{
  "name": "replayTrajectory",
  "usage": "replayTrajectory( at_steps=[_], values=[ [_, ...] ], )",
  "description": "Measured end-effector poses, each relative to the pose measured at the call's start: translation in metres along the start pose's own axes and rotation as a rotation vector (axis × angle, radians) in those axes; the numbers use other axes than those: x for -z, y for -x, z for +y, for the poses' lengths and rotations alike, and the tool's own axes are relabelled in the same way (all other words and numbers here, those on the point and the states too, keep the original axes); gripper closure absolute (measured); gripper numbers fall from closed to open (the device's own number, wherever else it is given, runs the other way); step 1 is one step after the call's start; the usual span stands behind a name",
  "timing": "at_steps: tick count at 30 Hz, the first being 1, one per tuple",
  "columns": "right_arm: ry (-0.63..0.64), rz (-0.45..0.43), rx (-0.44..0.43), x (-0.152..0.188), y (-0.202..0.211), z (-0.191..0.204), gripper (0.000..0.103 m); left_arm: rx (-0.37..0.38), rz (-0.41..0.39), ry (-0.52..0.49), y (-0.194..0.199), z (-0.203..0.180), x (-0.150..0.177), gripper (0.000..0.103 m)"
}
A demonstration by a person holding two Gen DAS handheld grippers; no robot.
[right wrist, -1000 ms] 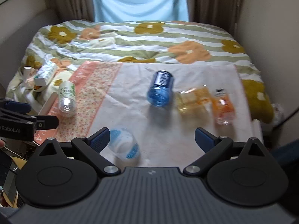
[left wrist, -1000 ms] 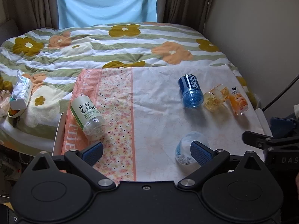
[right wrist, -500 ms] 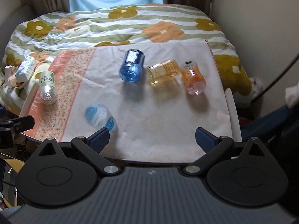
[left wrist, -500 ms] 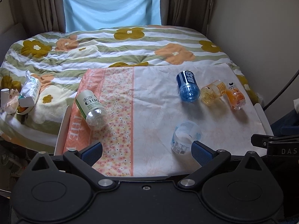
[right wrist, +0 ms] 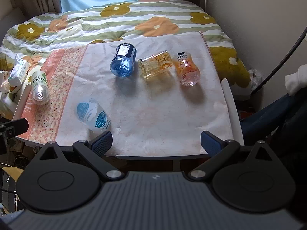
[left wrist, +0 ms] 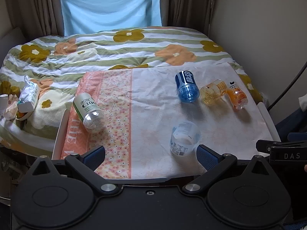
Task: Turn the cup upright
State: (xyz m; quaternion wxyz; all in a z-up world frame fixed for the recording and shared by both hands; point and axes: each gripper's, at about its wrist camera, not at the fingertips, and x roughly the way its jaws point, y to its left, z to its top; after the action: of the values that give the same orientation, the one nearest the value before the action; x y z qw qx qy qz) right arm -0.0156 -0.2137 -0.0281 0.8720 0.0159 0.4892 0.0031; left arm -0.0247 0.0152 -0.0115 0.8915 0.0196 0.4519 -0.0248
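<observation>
Several cut-bottle cups lie on their sides on a cloth-covered table. A clear cup with a white and blue label lies nearest the front. A blue cup, a yellow cup and an orange cup lie at the far right. A green-labelled cup lies at the left. My left gripper and right gripper are open, empty and hover at the table's front edge.
A flowered quilt covers the bed behind the table. A tissue pack and clutter lie at the left. A wall and a dark cable stand at the right. The right gripper's side shows at the left wrist view's right edge.
Both grippers have pulled back and risen from the table, so the cups sit farther off. The clear cup, earlier beside the fingertips, now lies free on the cloth.
</observation>
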Motion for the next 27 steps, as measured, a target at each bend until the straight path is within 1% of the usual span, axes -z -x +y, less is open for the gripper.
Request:
replayTrajectory(
  at_steps=[27],
  values=[
    [0.005, 0.004, 0.001, 0.0005, 0.0013, -0.0031, 0.000, 0.000, 0.002, -0.002, 0.0003, -0.0029, -0.0002, 0.000]
  ],
)
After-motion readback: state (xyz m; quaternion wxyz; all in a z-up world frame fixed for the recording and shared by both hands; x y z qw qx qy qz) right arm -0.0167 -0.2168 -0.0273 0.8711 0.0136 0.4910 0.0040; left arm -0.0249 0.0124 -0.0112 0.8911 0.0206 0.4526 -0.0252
